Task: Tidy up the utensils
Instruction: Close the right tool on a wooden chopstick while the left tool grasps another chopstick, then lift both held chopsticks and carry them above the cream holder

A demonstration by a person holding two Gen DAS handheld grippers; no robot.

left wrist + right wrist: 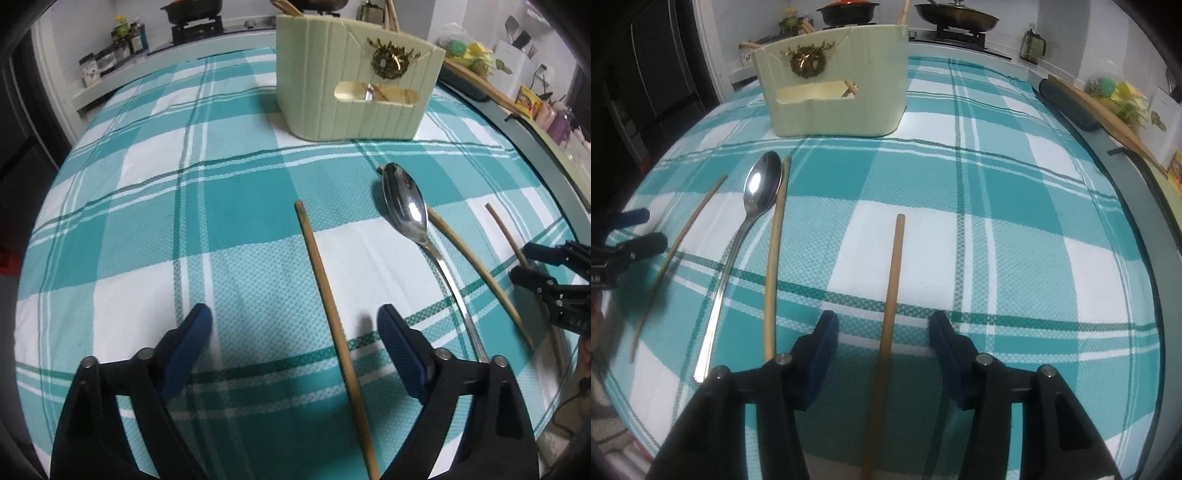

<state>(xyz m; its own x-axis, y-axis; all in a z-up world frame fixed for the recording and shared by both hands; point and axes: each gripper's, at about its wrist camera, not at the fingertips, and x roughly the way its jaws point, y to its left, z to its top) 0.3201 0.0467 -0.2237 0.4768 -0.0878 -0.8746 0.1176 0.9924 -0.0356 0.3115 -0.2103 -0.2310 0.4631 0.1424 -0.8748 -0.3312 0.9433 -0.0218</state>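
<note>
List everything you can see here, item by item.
Loose chopsticks: four, tan wood, lying on the cloth in front.
Spoon: one, silver, beside a chopstick, bowl towards the holder.
Holder: one, pale green with a gold ornament, far middle of the cloth, chopsticks standing inside.
Tablecloth: one, teal and white check, covering the table.
Pans: two, dark, on the stove behind.
Left gripper: one, black with blue pads, open astride a chopstick.
Right gripper: one, same colours, open astride another chopstick.
</note>
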